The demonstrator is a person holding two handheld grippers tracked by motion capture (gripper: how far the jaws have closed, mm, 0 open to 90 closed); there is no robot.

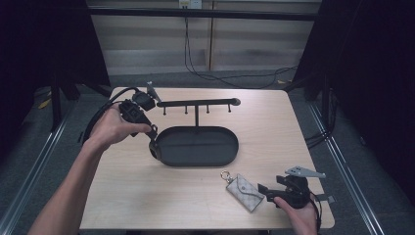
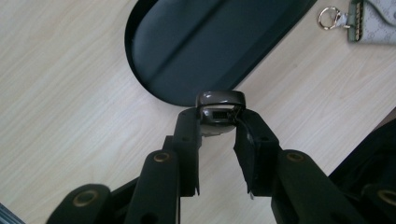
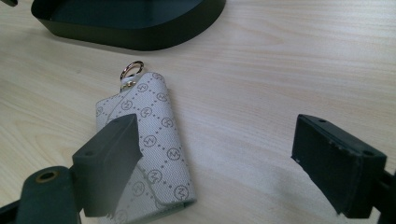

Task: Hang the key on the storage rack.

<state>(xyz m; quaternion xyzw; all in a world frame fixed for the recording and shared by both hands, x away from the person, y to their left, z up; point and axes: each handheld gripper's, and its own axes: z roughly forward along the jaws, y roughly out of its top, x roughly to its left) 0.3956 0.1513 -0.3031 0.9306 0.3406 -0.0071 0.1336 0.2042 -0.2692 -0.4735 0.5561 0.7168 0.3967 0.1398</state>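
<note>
Oval tray (image 1: pixel 195 157) holds nothing; left gripper (image 2: pixel 219 122) clasps a key fob (image 2: pixel 219 107) at its rim.

wood table (image 1: pixel 147 196) | cable on floor (image 1: pixel 215 78) | wall panels (image 1: pixel 161 34)

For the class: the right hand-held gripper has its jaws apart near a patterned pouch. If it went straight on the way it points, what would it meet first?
Probably the key pouch, which already overlaps the right hand-held gripper at one jaw; beyond it stands the dark tray. Depth is uncertain.
</note>
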